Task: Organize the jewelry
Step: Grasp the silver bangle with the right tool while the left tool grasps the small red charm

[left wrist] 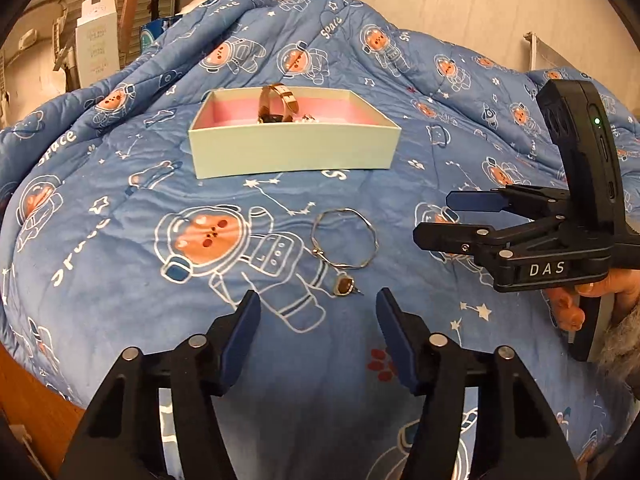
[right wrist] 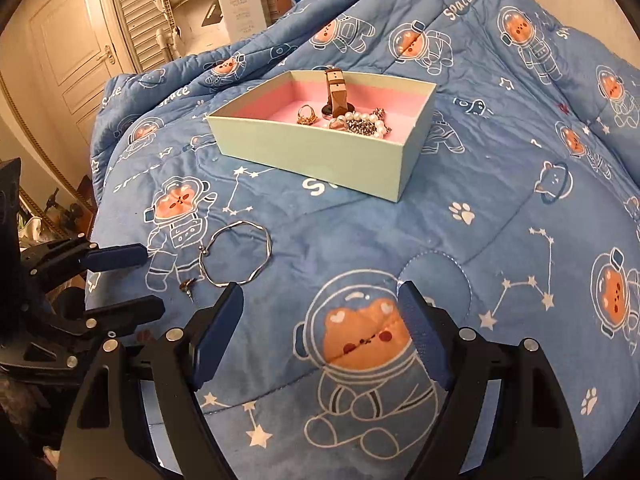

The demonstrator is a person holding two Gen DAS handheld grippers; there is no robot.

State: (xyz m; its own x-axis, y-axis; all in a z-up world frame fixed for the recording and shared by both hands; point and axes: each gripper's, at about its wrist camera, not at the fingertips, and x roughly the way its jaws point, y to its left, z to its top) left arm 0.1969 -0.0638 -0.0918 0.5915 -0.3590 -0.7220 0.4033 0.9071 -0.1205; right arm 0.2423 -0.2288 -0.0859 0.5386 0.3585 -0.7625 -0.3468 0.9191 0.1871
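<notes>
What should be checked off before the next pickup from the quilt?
1. Left gripper empty, jaws apart: ok.
2. Right gripper empty, jaws apart: ok.
3. Earring clear of the bangle: ok, close but apart.
4. Earring lined up between the left jaws: ok, just ahead of the tips.
5. Box has room on its pink floor: ok.
6. Earring back or clasp intact: cannot tell.

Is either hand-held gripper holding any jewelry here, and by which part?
Nothing is held. Left hand-held gripper and right hand-held gripper are both open and empty.
</notes>
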